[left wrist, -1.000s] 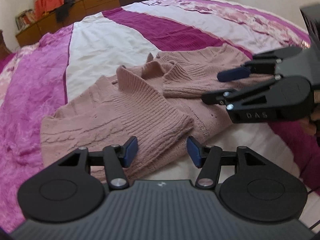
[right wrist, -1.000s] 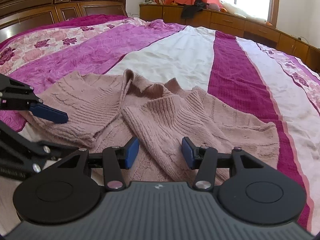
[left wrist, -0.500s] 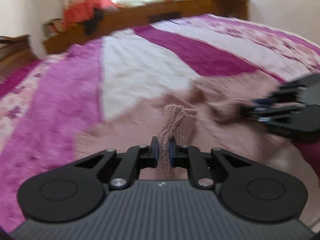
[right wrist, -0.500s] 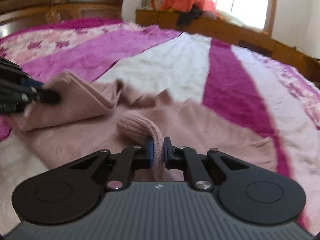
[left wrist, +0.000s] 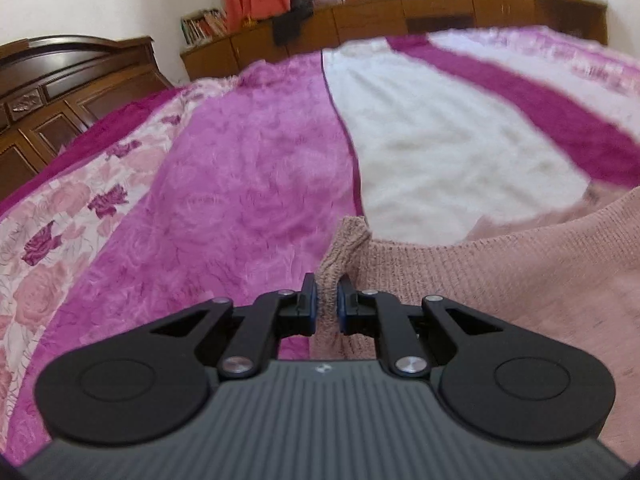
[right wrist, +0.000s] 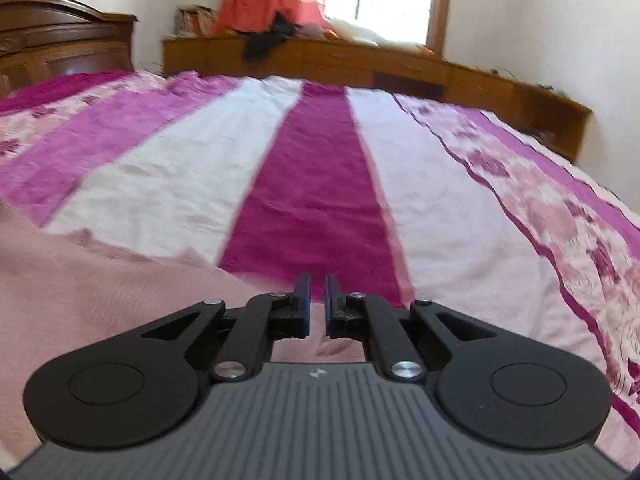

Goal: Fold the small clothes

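Holding a bunched bit of the pink knit sweater (left wrist: 500,272), the left gripper (left wrist: 327,300) has its two blue pads (left wrist: 309,300) squeezed tight on the cloth. A little nub of knit sticks up just past the jaws, and the rest of the sweater spreads out to the right of them. Half a second ago this gripper pinched the same bit, but now the other gripper is gone from its view and the wooden headboard (left wrist: 60,92) shows far off to the left.

The right gripper (right wrist: 316,304) has its pads nearly together with a thin gap. Half a second ago a fold of knit stood up between them; now no cloth shows in the gap, so I cannot tell if it grips anything. The sweater lies to the left of and under these jaws.

One sweater and two grippers show. The striped bedspread (right wrist: 312,168) stretches ahead.
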Motion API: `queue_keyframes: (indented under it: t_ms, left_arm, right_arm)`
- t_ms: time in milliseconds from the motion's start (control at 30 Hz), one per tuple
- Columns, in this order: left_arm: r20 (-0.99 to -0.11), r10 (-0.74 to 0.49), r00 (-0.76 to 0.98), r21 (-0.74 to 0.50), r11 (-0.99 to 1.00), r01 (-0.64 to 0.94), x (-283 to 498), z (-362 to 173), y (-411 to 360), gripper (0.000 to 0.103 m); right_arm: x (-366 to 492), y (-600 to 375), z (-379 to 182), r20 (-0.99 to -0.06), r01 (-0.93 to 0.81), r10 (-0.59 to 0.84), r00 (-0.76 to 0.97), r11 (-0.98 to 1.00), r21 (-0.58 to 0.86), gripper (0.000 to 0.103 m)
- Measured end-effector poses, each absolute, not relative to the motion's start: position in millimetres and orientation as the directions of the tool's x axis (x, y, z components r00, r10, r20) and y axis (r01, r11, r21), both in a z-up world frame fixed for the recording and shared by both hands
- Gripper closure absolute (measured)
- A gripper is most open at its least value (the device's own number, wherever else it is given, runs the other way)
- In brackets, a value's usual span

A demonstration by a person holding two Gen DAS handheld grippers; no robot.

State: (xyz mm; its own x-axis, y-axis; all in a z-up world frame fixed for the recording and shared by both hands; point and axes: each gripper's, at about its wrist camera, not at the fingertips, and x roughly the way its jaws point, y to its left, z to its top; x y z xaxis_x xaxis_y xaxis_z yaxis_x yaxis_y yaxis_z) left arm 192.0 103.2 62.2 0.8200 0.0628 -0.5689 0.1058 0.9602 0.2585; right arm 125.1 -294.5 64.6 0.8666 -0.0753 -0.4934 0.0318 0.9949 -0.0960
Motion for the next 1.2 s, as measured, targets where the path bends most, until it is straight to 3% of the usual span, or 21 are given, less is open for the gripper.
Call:
queue_keyframes:
  t_ms: [133, 267, 333, 400, 467, 633, 667, 700, 733, 800, 967, 1100, 1200]
  left_arm:
    - [-0.625, 0.101, 0.774, 0.276, 0.956, 0.099, 210, 33, 109, 0.089]
    - [-0.646, 0.084, 0.759, 0.214, 0.974, 0.075, 209, 31, 124, 0.089]
    - [-0.657, 0.069, 0.751, 0.176, 0.982, 0.063, 205, 37, 128, 0.089]
    - [-0.661, 0.056, 0.748, 0.138, 0.989, 0.048, 201, 46, 132, 0.088]
    - [-0.655, 0.033, 0.755, 0.101, 0.994, 0.044, 193, 56, 134, 0.088]
    - [-0.641, -0.031, 0.767, 0.015, 0.999, 0.053, 174, 74, 135, 0.088]
    - [-0.641, -0.049, 0.766, -0.002, 0.998, 0.062, 171, 76, 134, 0.088]
    - [-0.639, -0.06, 0.767, -0.01, 0.998, 0.069, 168, 77, 132, 0.088]
    - [-0.638, -0.067, 0.767, -0.014, 0.997, 0.076, 165, 77, 130, 0.088]
    - [-0.635, -0.078, 0.768, -0.012, 0.996, 0.091, 160, 77, 125, 0.088]
    - [-0.641, -0.094, 0.762, -0.003, 0.993, 0.12, 160, 65, 116, 0.088]
    - [-0.672, -0.083, 0.736, 0.0, 0.994, 0.113, 166, 46, 110, 0.088]
    - [-0.681, -0.076, 0.729, -0.007, 0.995, 0.097, 168, 36, 111, 0.088]
  right_arm:
    - [143, -310, 36, -0.567, 0.042, -0.08, 0.82, 0.996, -0.079, 0.096]
    - [137, -329, 32, -0.585, 0.089, -0.017, 0.811, 0.992, 0.094, 0.093]
    - [132, -338, 37, -0.576, 0.085, 0.049, 0.816, 0.976, 0.203, 0.084]
    - [129, -344, 42, -0.567, 0.086, 0.1, 0.818, 0.952, 0.292, 0.054]
    - [130, -348, 45, -0.568, 0.053, 0.183, 0.803, 0.927, 0.372, 0.046]
    - [150, -348, 31, -0.673, 0.065, 0.268, 0.689, 0.903, 0.426, 0.048]
    - [153, -349, 27, -0.683, 0.072, 0.273, 0.678, 0.9, 0.431, 0.063]
    - [156, -349, 24, -0.687, 0.071, 0.282, 0.669, 0.897, 0.436, 0.089]
    - [158, -349, 24, -0.688, 0.063, 0.292, 0.664, 0.895, 0.441, 0.094]
    - [157, -344, 35, -0.663, 0.004, 0.298, 0.687, 0.911, 0.413, 0.095]
    - [162, -320, 67, -0.622, -0.067, 0.113, 0.775, 0.993, 0.097, 0.096]
    - [187, -310, 43, -0.692, -0.086, 0.06, 0.72, 0.996, -0.004, 0.095]
    - [194, -312, 23, -0.726, -0.049, 0.045, 0.686, 0.999, 0.017, 0.094]
